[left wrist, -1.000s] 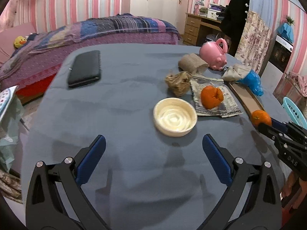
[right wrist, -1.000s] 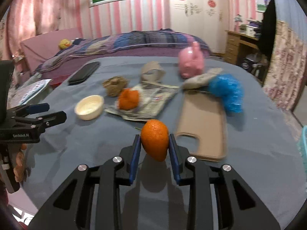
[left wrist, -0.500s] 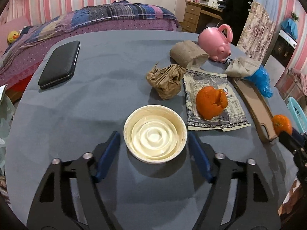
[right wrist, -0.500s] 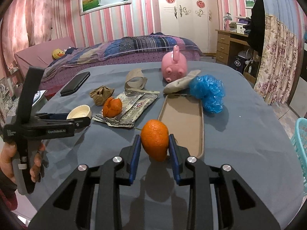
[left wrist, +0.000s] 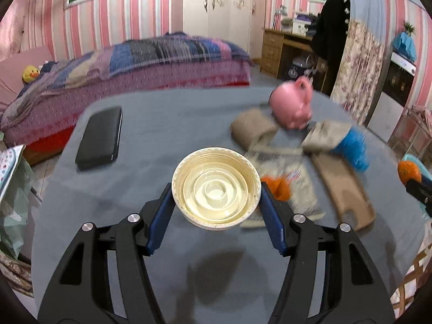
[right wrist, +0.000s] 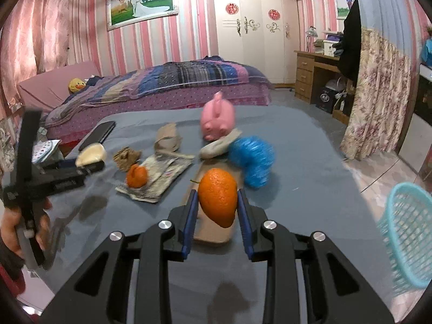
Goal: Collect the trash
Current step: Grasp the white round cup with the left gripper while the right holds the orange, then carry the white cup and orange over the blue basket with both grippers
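Your left gripper (left wrist: 216, 202): pinches cream lid (left wrist: 216, 187), raised off table (left wrist: 167, 124) | your right gripper (right wrist: 217, 210): pinches orange (right wrist: 218, 196), held aloft.

A pink pig (left wrist: 293, 106) stands at the far right of the grey bench (left wrist: 172, 124), and a black case (left wrist: 100, 138) lies flat at the far left. Beyond the bench is a bed (right wrist: 172, 81) with a plaid blanket and a yellow duck toy (right wrist: 76, 85) near its pillow end. On the far wall hang a framed picture (right wrist: 142, 4) and white wardrobe doors (right wrist: 253, 27); a wooden desk (right wrist: 314, 73) stands to the right.
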Action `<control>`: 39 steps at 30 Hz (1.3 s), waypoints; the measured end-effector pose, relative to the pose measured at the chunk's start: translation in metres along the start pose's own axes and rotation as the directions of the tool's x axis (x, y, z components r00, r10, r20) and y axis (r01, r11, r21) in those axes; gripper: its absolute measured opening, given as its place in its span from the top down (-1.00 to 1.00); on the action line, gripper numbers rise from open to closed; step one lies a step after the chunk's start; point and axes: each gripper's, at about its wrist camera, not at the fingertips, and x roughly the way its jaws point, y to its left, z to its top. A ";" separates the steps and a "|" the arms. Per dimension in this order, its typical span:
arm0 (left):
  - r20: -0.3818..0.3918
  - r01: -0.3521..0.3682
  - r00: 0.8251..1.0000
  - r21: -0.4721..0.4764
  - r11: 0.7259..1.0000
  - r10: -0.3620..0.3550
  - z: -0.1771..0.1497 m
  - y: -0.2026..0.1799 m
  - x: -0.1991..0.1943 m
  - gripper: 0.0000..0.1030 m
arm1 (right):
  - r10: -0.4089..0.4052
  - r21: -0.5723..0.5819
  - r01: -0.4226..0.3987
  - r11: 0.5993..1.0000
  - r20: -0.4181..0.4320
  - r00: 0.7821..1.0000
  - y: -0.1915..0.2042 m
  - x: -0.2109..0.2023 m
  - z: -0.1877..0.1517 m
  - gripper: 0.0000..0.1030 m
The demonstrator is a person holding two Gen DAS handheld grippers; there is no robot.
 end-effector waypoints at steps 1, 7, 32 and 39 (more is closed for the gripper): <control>0.016 0.008 1.000 0.002 1.000 -0.008 0.007 -0.008 -0.004 -0.17 | -0.007 0.003 0.007 1.000 0.002 1.000 -0.006 -0.002 0.001 0.42; 0.053 0.047 0.997 0.037 0.998 -0.049 0.025 -0.053 -0.011 -0.17 | -0.040 0.103 0.037 0.994 0.026 0.999 -0.058 -0.011 -0.001 0.42; 0.070 0.286 0.950 0.201 0.937 -0.305 0.026 -0.271 0.000 -0.18 | -0.306 0.260 0.292 0.920 0.013 0.952 -0.212 -0.070 -0.035 0.42; 0.038 0.339 0.933 0.242 0.909 -0.358 0.019 -0.319 0.010 -0.18 | -0.366 0.323 0.347 0.880 -0.005 0.931 -0.254 -0.077 -0.052 0.42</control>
